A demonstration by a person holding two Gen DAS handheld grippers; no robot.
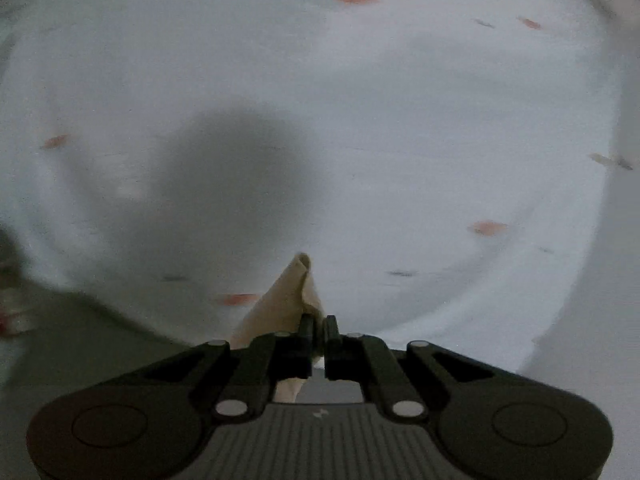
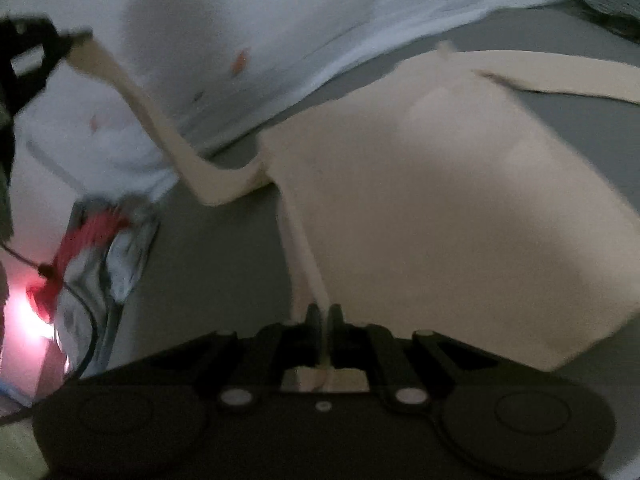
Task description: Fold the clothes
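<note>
Item: cream fabric garment with long straps point(image 2: 440, 208), partly lifted off grey worktop point(image 2: 216, 264); left gripper point(image 1: 319, 326) clenched on one strap; right gripper point(image 2: 325, 314) likewise; risk: thin strap slipping, garment dropping unevenly.

Dim light over a grey tabletop point(image 2: 224, 264); a white sheet with orange flecks point(image 1: 360, 100) lies spread behind, blurred

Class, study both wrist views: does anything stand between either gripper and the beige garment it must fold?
Nothing visible does. The left gripper is already shut on a beige garment strap, and the right gripper is shut on another strip of it. The white speckled cloth lies beyond.
</note>
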